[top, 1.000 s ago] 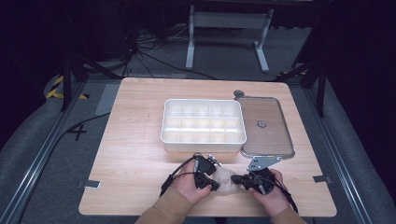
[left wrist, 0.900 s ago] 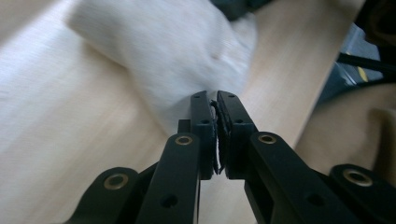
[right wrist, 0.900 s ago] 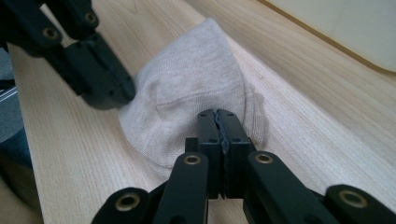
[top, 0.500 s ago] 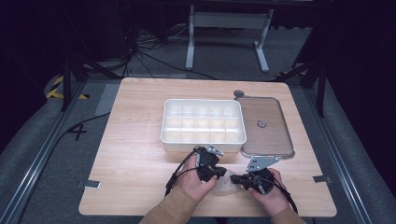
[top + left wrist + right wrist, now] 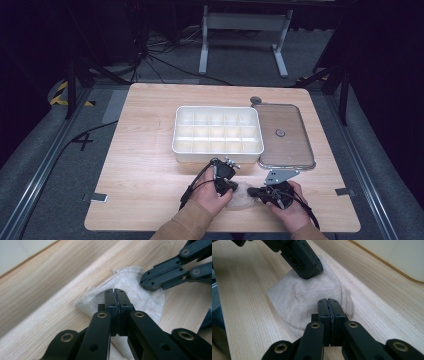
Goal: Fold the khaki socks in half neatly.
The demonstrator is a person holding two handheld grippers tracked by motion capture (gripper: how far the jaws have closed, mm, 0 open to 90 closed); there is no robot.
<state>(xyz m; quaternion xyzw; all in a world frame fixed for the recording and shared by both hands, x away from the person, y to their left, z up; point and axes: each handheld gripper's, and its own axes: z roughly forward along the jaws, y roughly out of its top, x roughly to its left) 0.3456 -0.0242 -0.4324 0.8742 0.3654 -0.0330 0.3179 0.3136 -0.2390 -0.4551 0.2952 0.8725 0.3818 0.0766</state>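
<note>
Left gripper (image 5: 226, 186) (high view): jaws together, at the left edge of the beige cloth (image 5: 241, 196) near the table's (image 5: 145, 150) front edge.
Right gripper (image 5: 256, 191) (high view): jaws together, at the cloth's right edge.
Behind them: white compartment tray (image 5: 218, 149), clear lid (image 5: 284, 136) just beside it.
Left gripper view: left gripper (image 5: 115, 291) closed, tips over the knit cloth (image 5: 135, 293) (whether fabric is pinched, cannot tell); right gripper (image 5: 142, 282) on the far corner.
Right gripper view: right gripper (image 5: 328, 301) closed over the cloth (image 5: 294, 300); left gripper (image 5: 310, 272) pressed on its far side.
</note>
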